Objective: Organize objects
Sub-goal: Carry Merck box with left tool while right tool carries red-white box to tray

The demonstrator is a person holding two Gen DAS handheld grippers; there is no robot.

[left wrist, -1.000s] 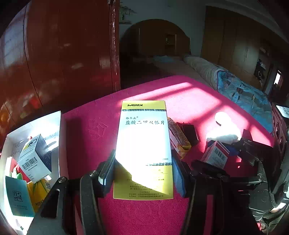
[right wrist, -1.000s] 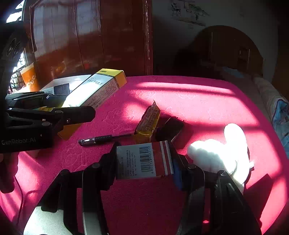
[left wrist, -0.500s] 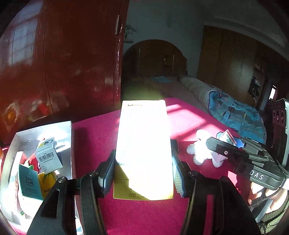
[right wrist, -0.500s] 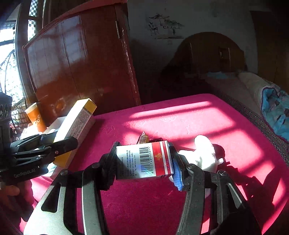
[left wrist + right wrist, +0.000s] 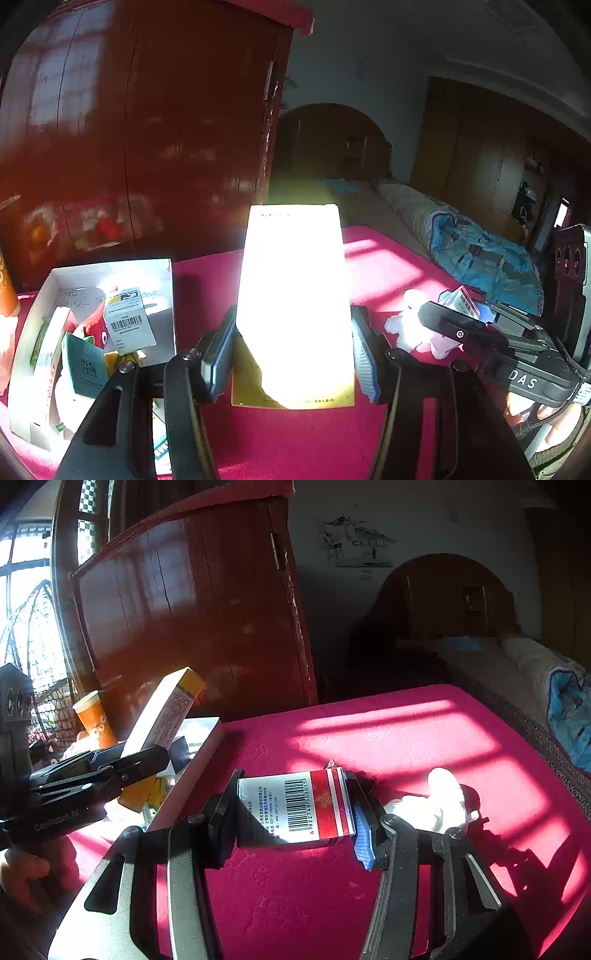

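My left gripper (image 5: 293, 350) is shut on a tall white and yellow medicine box (image 5: 295, 306), held tilted up above the pink table and glaring in sunlight. It also shows in the right wrist view (image 5: 164, 712), raised near the white storage box (image 5: 207, 734). My right gripper (image 5: 295, 812) is shut on a small red and white barcode box (image 5: 295, 805), held above the table. That box and the right gripper (image 5: 476, 321) show at the right of the left wrist view.
The white storage box (image 5: 168, 266) at the left holds several small cartons. A white plush toy (image 5: 439, 805) lies on the pink table (image 5: 388, 731). A red wooden cabinet (image 5: 207, 620) stands behind. An orange cup (image 5: 94, 720) stands left. A bed (image 5: 461, 236) lies beyond.
Both grippers have lifted their boxes higher and tilted up. The left gripper has swung toward the white storage box. The pen, snack bar and dark object are now hidden from view.
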